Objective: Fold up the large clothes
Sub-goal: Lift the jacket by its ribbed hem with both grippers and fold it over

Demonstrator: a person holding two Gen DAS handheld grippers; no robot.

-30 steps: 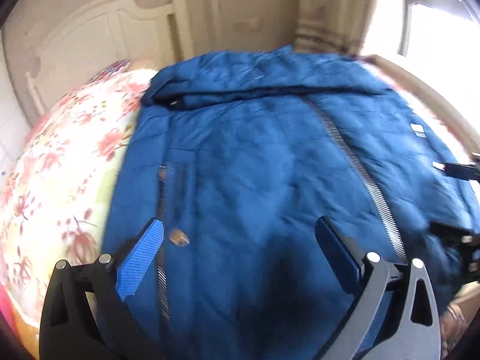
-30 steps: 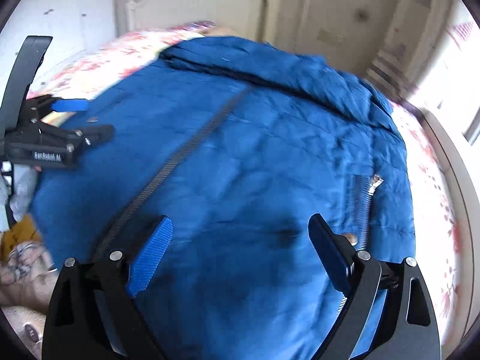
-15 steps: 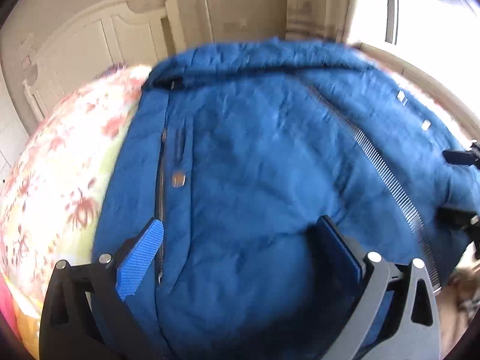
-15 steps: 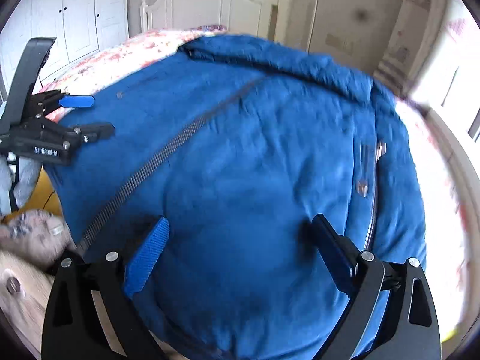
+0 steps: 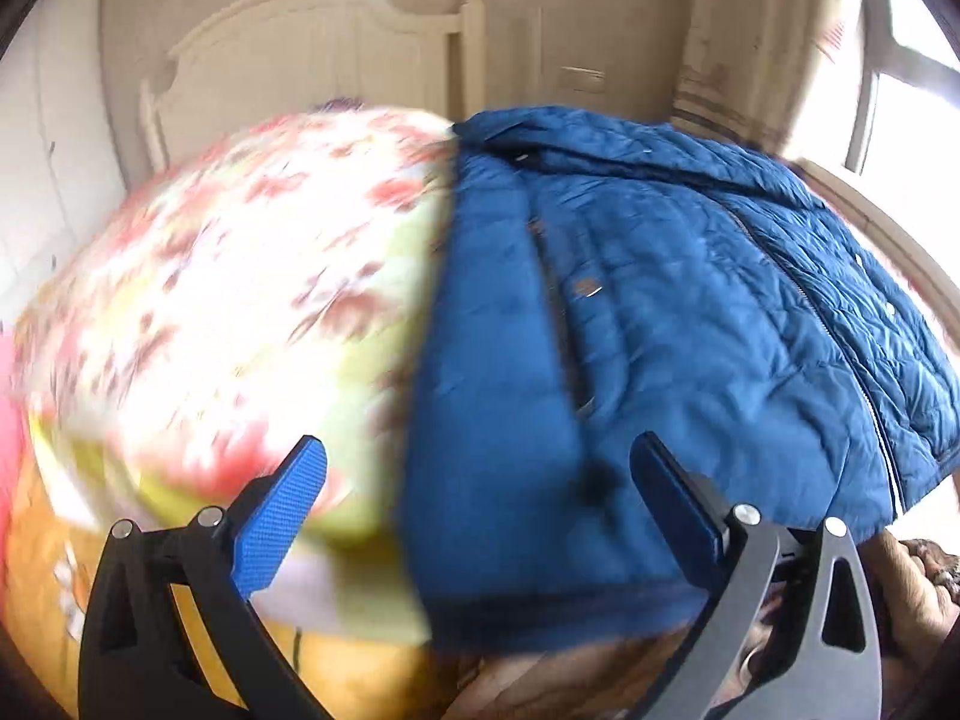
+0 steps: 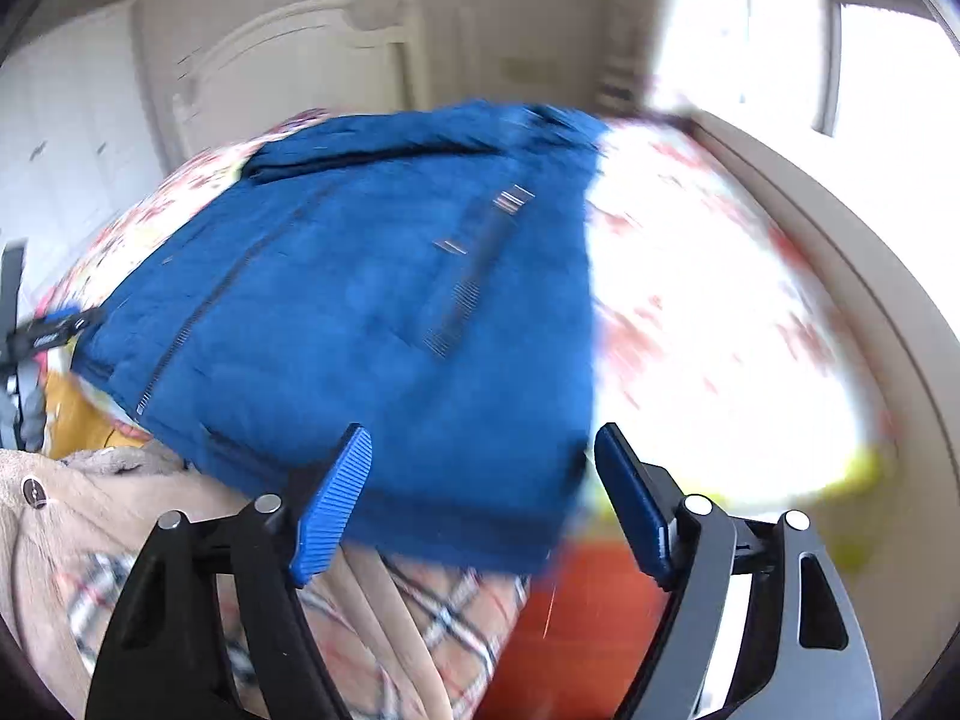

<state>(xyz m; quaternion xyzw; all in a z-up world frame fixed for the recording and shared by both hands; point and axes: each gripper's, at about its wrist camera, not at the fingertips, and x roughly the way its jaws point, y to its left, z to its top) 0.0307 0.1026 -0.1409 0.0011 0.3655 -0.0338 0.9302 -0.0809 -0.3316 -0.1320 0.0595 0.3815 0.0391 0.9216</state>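
1. On the bed [image 5: 252,276], covered by a floral sheet in white, red and yellow-green, lies the blue puffer jacket [image 5: 660,330], spread flat with its front up. Cream headboard [image 5: 312,48] stands behind; bright window [image 5: 912,96] at far right.
2. Jacket occupies the right part of the bed in the left wrist view and the left-centre in the right wrist view [image 6: 372,312]. Its hem hangs over the near bed edge; collar lies at the far end toward the headboard.
3. Beige garment with plaid lining [image 6: 180,570] lies below the bed edge, under the jacket hem, in the right wrist view. Orange-red surface [image 6: 588,618] beside it; what it is cannot be told.
4. Left gripper [image 5: 480,498]: jaws spread wide, above the jacket's near left corner, one blue pad over the sheet, the other over jacket fabric. Nothing pinched.
5. Right gripper [image 6: 480,498]: jaws apart, having just been closing, with the jacket's near right hem corner seen between them; pads not pressing on it. Heavy blur.
6. Central zipper [image 5: 840,348] runs collar to hem; pocket zipper [image 6: 474,276] on the right side panel.
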